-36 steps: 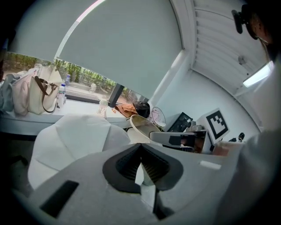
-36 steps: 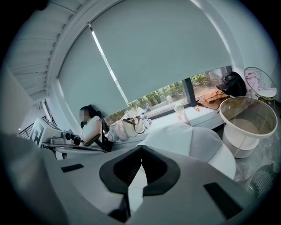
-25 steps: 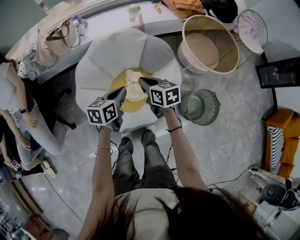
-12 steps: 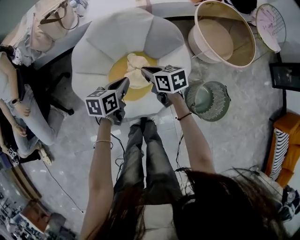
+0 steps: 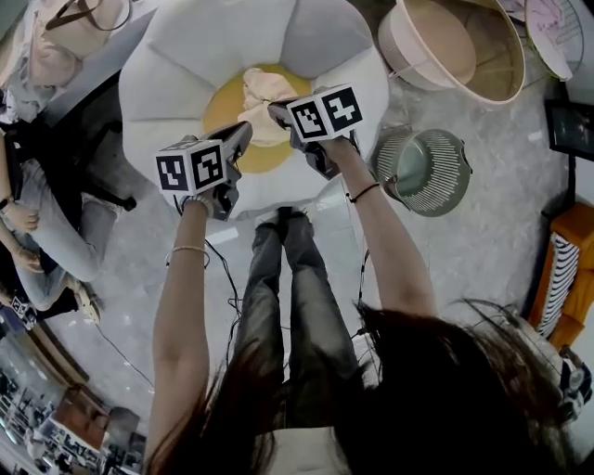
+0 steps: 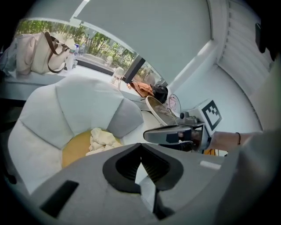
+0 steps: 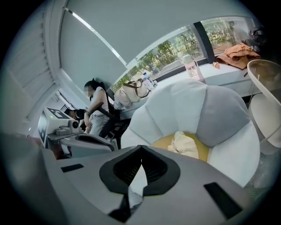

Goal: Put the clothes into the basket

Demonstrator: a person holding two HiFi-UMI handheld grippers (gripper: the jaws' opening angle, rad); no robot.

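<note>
A crumpled cream garment [image 5: 260, 93] lies on the yellow seat [image 5: 221, 111] of a white petal-shaped chair [image 5: 176, 56]. My left gripper [image 5: 243, 130] hangs shut and empty just near-left of the garment. Just off the garment's right edge, my right gripper [image 5: 276, 109] is shut too and holds nothing. The garment [image 6: 103, 138] lies beyond the left gripper's [image 6: 140, 145] closed jaws, with the other gripper [image 6: 147, 136] at the right. The right gripper view has it [image 7: 184, 144] past the right gripper's [image 7: 141, 147] closed tips. The beige round basket [image 5: 436, 46] stands on the floor at the far right, empty.
A round grey-green ribbed fan [image 5: 422, 172] lies on the floor right of the chair. A person sits at the left [image 5: 37, 213]. A handbag [image 5: 56, 37] rests on the counter behind. A wire rack [image 5: 557, 28] leans by the basket.
Both grippers have come down toward the seat and the garment, side by side. Their jaws stayed shut and the garment has not moved.
</note>
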